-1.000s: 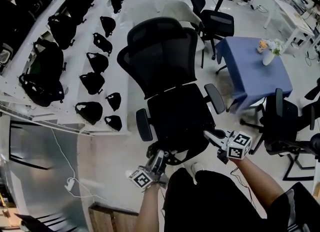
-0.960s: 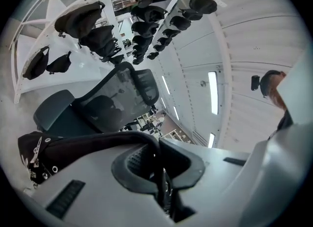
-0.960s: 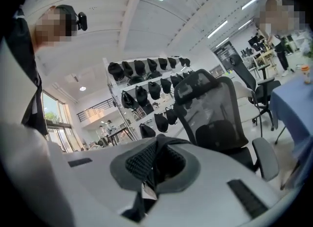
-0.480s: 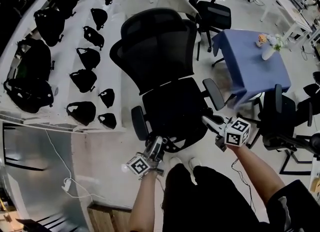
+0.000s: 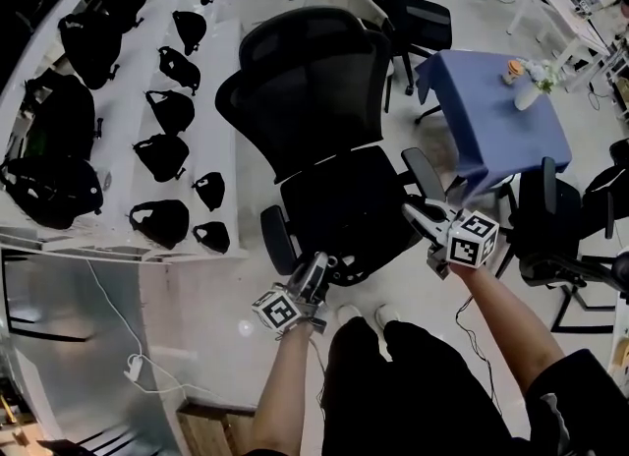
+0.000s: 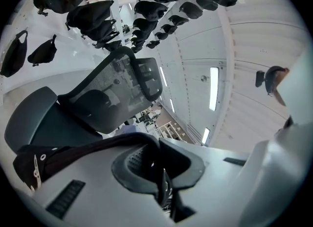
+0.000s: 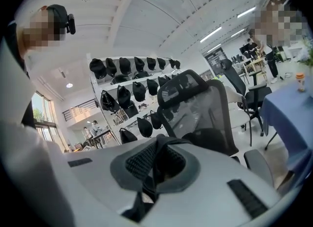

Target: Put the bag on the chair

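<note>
A black mesh office chair [image 5: 314, 100] stands in front of me, its seat [image 5: 344, 208] just beyond both grippers. My left gripper [image 5: 319, 267] is at the seat's front left edge. It is shut on a dark bag strap [image 6: 88, 148] that runs off to the left and ends in a buckle. My right gripper [image 5: 415, 212] is beside the right armrest [image 5: 423, 174], shut on another black strap [image 7: 157, 155]. The bag's body is black against the black seat, so I cannot make out its outline in the head view.
White shelves [image 5: 231, 100] on the left hold several black bags [image 5: 162, 154]. A blue-covered table [image 5: 491, 120] with a vase stands to the right, with other office chairs [image 5: 560, 238] around it. A white cable and plug [image 5: 133, 370] lie on the floor at left.
Both grippers have moved forward and a little down toward the chair seat, still shut on the straps. The right one is now closer to the right armrest.
</note>
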`<state>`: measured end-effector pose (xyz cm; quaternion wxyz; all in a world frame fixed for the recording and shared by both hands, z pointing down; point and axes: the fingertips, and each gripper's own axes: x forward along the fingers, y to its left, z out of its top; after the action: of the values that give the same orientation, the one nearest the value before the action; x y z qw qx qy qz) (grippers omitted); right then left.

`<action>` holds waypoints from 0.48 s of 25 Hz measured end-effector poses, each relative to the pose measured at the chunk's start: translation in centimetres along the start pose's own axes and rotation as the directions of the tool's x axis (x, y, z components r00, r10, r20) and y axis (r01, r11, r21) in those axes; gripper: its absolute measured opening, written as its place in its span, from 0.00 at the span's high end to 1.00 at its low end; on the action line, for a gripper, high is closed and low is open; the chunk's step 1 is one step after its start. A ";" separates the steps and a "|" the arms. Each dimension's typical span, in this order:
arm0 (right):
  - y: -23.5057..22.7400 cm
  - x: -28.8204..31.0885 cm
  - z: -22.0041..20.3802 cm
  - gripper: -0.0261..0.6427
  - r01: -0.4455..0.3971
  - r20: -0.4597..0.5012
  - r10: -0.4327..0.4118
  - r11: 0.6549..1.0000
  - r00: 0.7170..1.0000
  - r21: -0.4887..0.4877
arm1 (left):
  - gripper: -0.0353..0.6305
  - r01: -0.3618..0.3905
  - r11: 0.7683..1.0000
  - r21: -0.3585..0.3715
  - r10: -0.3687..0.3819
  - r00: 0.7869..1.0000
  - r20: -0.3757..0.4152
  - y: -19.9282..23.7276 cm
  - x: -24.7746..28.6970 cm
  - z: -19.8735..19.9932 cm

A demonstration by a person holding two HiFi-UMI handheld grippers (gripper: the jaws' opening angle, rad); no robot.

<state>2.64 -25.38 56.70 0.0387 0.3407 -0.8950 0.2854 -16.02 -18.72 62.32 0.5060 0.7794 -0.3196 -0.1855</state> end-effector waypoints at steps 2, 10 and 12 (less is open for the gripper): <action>0.1 0.1 0.3 0.95 0.017 0.005 -0.017 1.000 1.000 0.000 | 0.91 0.009 1.000 0.000 -0.009 1.000 -0.004 -0.1 0.1 0.3; 1.0 -0.5 1.4 0.95 0.074 0.027 -0.074 0.997 0.997 0.001 | 0.91 0.033 0.999 -0.007 -0.033 0.999 0.001 -0.5 -0.7 1.4; 1.2 -0.6 1.6 0.95 0.081 0.034 -0.081 0.997 0.996 0.000 | 0.91 0.040 0.999 -0.004 -0.040 0.999 0.006 -0.7 -0.7 1.8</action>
<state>2.58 -25.17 54.65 0.0353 0.3813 -0.8811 0.2774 -17.43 -19.24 60.85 0.5031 0.7839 -0.3050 -0.1985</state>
